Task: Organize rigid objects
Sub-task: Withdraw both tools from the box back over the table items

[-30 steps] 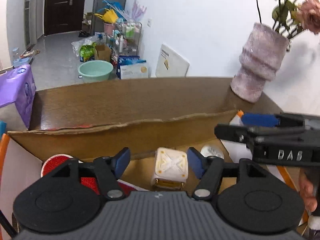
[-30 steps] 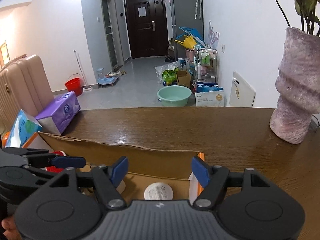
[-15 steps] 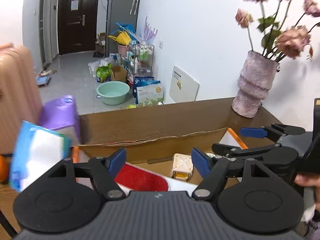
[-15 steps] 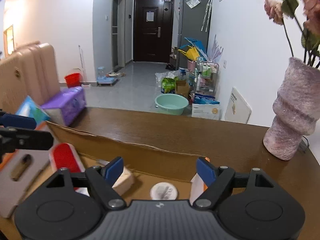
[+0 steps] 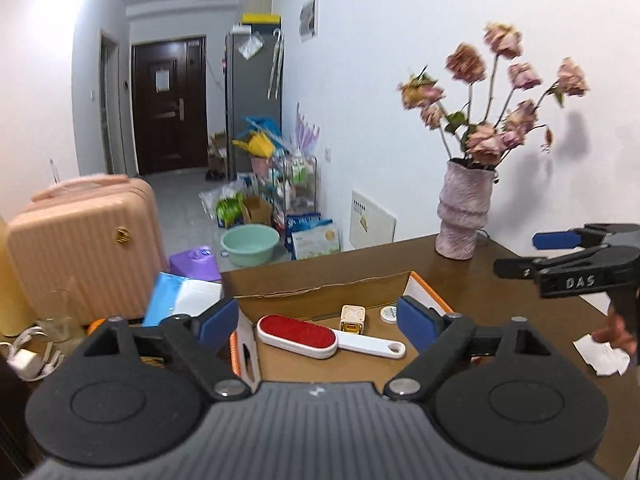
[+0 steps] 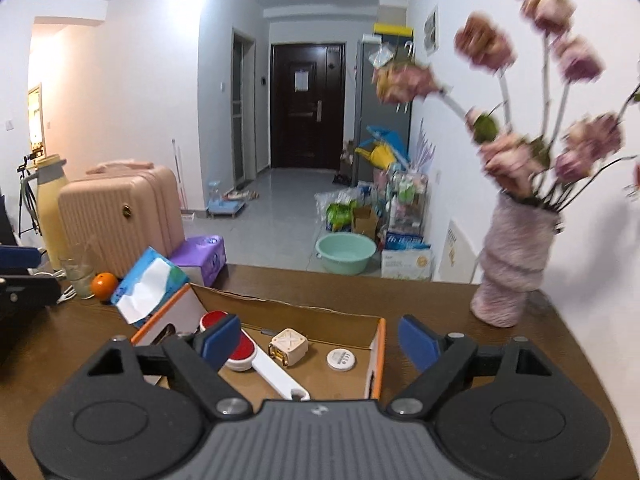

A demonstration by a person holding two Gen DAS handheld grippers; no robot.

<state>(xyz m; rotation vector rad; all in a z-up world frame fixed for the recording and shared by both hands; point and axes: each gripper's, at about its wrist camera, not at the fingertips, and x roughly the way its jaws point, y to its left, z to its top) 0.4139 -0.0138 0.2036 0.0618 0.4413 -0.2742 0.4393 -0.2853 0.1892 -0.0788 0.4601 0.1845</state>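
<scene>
An open cardboard box [image 5: 320,290] [image 6: 280,306] sits on the brown table. In it lie a red and white lint brush [image 5: 304,334] [image 6: 276,372], a small cream cube [image 5: 353,318] [image 6: 289,346] and a white round disc [image 5: 388,314] [image 6: 341,359]. My left gripper [image 5: 318,322] is open and empty, held above and back from the box. My right gripper [image 6: 320,340] is open and empty, also above the box; it shows at the right of the left wrist view [image 5: 560,254].
A pink vase of dried roses [image 5: 462,216] [image 6: 512,264] stands at the table's far right. A blue tissue pack [image 6: 148,284], an orange [image 6: 103,282], a glass [image 6: 78,270] and a white cable [image 5: 28,354] lie left of the box. A paper scrap [image 5: 600,354] lies at right.
Both grippers have risen and pulled back from the box, so its whole inside now shows. Both stay open and empty.
</scene>
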